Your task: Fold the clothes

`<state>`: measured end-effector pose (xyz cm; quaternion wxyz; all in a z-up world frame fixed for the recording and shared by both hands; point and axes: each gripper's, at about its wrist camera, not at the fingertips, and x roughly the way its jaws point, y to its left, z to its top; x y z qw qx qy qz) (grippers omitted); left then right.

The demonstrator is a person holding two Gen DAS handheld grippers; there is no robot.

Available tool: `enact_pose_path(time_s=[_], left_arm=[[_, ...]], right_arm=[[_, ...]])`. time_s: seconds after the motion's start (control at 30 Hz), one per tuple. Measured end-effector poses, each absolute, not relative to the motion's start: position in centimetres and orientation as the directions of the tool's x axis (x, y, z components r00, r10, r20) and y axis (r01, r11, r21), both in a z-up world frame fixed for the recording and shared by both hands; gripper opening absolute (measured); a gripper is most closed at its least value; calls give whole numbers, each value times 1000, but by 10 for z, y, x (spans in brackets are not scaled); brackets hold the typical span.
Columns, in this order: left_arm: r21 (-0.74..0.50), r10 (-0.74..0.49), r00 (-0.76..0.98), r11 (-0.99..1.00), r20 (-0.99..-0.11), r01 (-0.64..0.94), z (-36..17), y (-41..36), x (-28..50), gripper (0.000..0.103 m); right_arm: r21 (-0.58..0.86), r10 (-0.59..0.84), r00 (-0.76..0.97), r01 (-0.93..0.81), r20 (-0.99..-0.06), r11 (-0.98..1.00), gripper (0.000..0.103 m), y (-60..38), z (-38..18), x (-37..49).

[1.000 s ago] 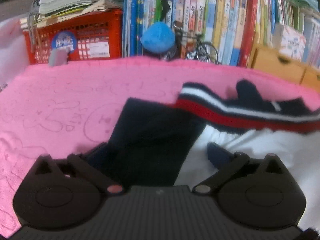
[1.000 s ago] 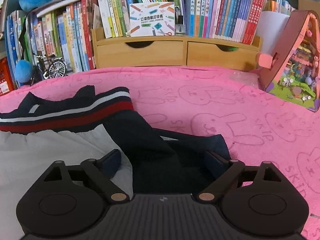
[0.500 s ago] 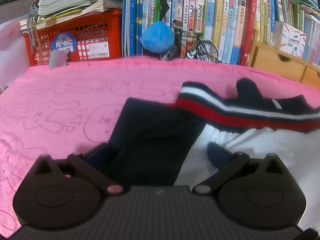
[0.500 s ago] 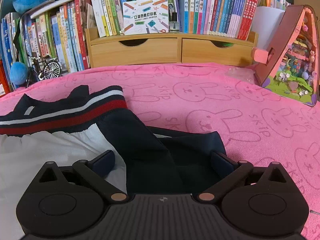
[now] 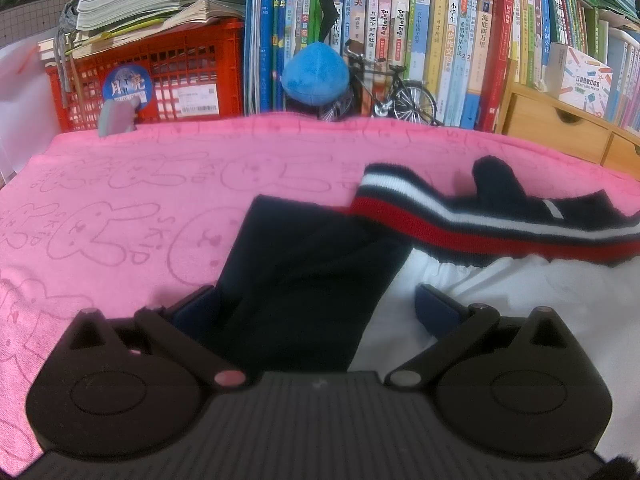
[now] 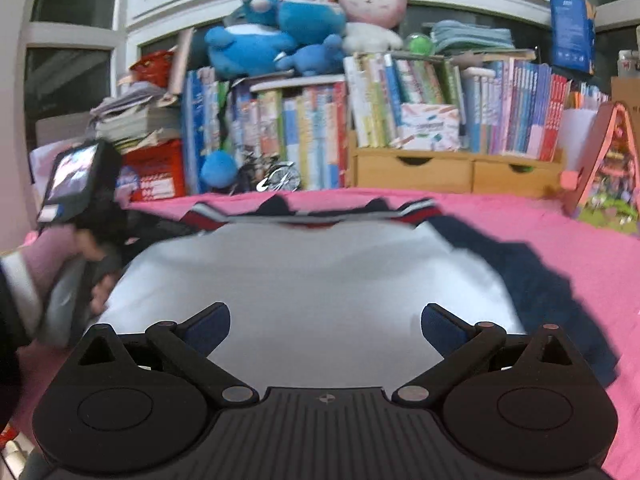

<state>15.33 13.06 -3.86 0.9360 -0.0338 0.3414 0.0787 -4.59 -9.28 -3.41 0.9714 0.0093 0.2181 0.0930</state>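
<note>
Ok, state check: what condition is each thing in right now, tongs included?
left tongs: open, straddling the navy sleeve
right tongs: open, holding nothing, above the garment's white body
garment: lying flat on the pink towel, not yet folded
navy sleeve: laid flat, ungripped
wooden drawers: both shut

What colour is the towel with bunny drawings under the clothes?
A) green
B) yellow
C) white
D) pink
D: the towel spread under the navy and white garment is pink, with bunny faces pressed into it, as the left wrist view shows clearly.
</note>
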Motion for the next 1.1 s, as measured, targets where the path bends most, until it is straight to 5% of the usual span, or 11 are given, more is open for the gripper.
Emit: enact_pose_path(time_s=[0.43,0.8,0.9,0.97,1.1], left_arm=[[-11,126,756,985,-643,-174,-38,130,153,103],[-12,129,756,984,-641,-178,-38,131,154,103],[-12,130,757,984,-640,-180,-38,130,154,103],[-12,131,757,983,-640,-181,-38,130,154,103],[-12,132,757,983,-640,-182,-38,130,154,103]], right_arm=[[84,202,814,-187,-544,979,103,-70,-54,-35],[124,205,839,-165,-504,979,101,-61,-48,-45],[150,198,835,-140,-514,979,80,-60,-39,-46],[99,151,830,-116,-537,988,51,-54,-34,-47],[37,122,814,-123,-569,992,42,-42,-31,-53]])
